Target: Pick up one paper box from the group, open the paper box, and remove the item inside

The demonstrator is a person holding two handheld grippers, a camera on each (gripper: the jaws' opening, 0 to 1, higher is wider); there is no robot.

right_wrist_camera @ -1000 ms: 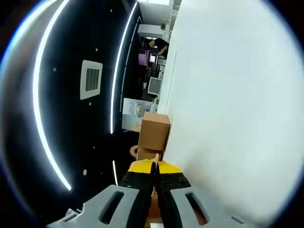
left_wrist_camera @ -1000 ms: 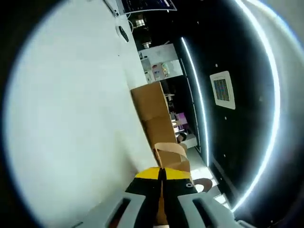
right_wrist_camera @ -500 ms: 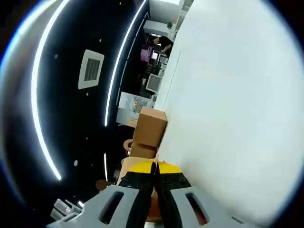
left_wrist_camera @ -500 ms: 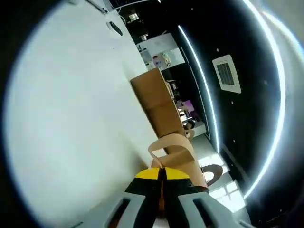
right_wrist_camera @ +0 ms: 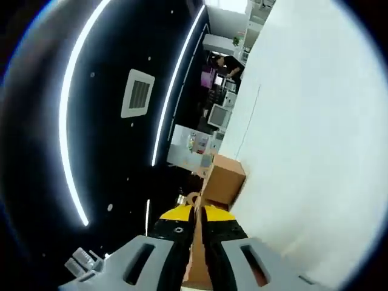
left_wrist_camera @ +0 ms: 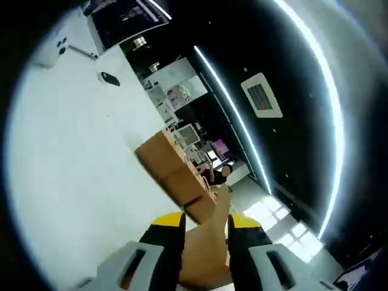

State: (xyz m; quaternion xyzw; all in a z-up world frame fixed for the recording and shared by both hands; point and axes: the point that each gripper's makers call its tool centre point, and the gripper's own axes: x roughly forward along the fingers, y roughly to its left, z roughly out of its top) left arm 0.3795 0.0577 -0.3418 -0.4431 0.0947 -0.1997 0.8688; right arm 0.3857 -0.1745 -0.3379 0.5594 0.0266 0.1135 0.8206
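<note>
A brown paper box (left_wrist_camera: 206, 248) lies between the fingers of my left gripper (left_wrist_camera: 205, 221), whose yellow-tipped jaws stand apart; one flap rises past the tips. In the right gripper view the same paper box (right_wrist_camera: 197, 260) shows as a thin brown edge pinched between the jaws of my right gripper (right_wrist_camera: 198, 213), which is shut on it. A curled flap (right_wrist_camera: 191, 199) pokes out just beyond those tips. The inside of the box is hidden.
A stack of larger cardboard boxes (left_wrist_camera: 173, 170) stands on the white table (left_wrist_camera: 73, 182) beyond the left gripper, and cardboard boxes (right_wrist_camera: 223, 182) sit by the white table (right_wrist_camera: 315, 151). Desks with monitors and a person (right_wrist_camera: 227, 60) are far behind.
My left gripper's jaws, pinched on a flap before, have spread apart with the box now between them. The right gripper stays shut on the box. Both views have rolled.
</note>
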